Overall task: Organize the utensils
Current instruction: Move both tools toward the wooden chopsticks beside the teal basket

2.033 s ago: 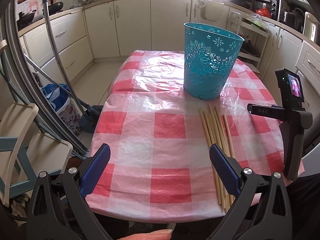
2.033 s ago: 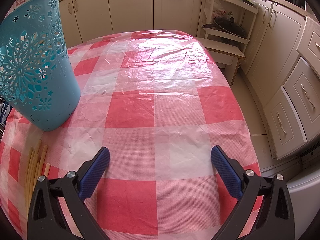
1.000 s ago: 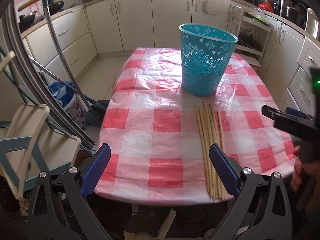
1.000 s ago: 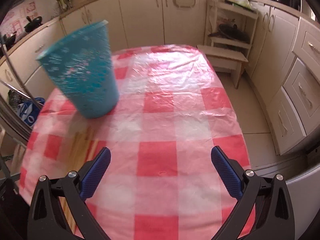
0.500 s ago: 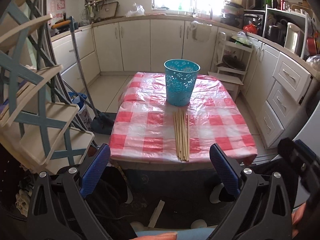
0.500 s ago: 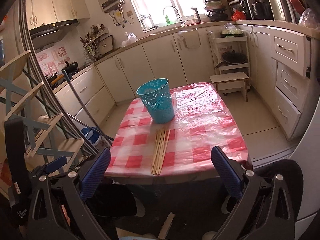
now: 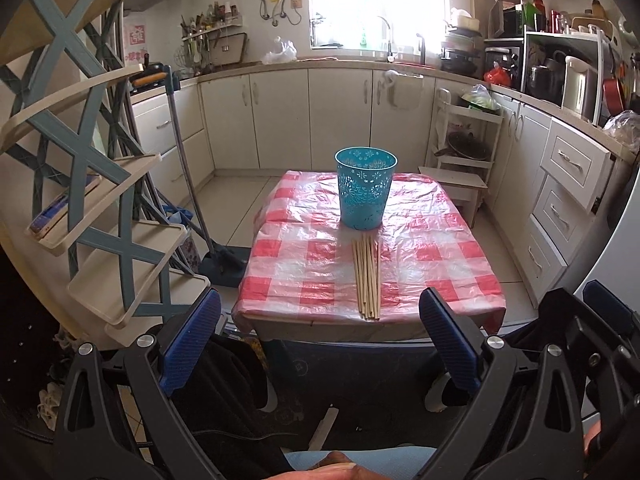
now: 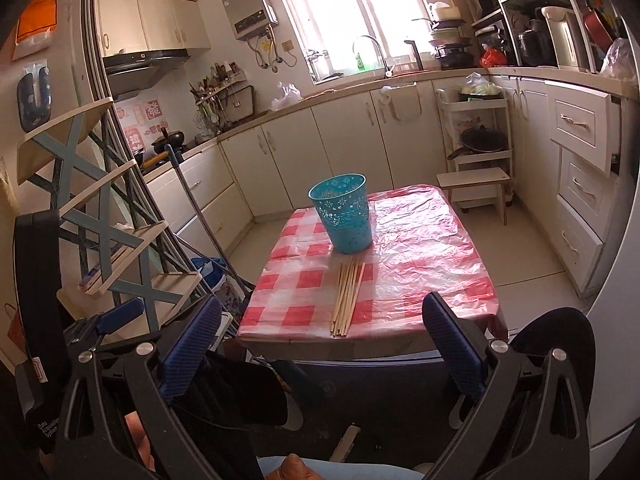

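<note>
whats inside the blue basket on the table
Nothing shows in the basket: only its rim and inner wall are visible, the bottom is hidden. The chopsticks lie outside, on the tablecloth.

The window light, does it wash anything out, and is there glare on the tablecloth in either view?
Left wrist view: the window is blown out white, and the plastic tablecloth shows soft sheen behind the blue basket. Right wrist view: the window is overexposed too, with stronger glare across the tablecloth's far right side; the chopsticks stay sharp.
</note>
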A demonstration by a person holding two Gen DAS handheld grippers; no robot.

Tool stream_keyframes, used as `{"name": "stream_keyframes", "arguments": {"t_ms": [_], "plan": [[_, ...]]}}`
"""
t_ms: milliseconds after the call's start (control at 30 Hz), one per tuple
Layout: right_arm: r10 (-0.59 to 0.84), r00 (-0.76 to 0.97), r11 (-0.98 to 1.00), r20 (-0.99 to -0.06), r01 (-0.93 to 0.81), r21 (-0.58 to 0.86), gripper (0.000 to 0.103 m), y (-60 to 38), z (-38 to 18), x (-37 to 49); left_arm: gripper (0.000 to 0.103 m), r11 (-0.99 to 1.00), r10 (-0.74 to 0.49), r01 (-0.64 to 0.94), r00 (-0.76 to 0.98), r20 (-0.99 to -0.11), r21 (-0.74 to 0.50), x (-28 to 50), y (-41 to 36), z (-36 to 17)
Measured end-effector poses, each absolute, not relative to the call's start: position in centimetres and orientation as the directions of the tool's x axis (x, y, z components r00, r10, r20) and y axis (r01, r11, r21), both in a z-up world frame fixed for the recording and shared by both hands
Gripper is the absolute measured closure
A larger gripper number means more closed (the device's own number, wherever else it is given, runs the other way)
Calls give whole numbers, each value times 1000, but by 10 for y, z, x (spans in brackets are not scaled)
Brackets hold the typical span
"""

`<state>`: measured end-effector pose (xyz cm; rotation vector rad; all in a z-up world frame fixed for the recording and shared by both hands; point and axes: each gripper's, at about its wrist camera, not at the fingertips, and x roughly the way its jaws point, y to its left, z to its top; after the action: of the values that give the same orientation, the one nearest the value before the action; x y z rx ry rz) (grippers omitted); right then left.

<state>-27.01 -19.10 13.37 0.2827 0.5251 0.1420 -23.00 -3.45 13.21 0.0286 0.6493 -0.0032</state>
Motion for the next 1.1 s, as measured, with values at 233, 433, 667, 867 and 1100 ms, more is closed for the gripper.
{"name": "stream_keyframes", "arguments": {"t_ms": [233, 433, 667, 867, 1100], "plan": [[204, 869, 953, -451, -71, 294, 7, -191, 140, -276, 8, 999, -25, 32, 785, -619, 0, -228, -30, 132], [191, 883, 958, -429, -72, 279, 7, -193, 144, -278, 8, 998, -63, 63, 743, -667, -25, -226, -32, 121], [168, 867, 957, -469, -29, 289, 7, -202, 133, -260, 8, 995, -95, 69, 731, -675, -66, -211, -30, 111], [168, 820, 960, -547, -11, 279, 7, -202, 111, -225, 8, 997, -77, 62, 705, -705, -47, -186, -32, 95], [145, 755, 975, -640, 0, 220, 7, -202, 66, -160, 8, 999, -26, 0, 679, -734, -35, -136, -18, 66]]}}
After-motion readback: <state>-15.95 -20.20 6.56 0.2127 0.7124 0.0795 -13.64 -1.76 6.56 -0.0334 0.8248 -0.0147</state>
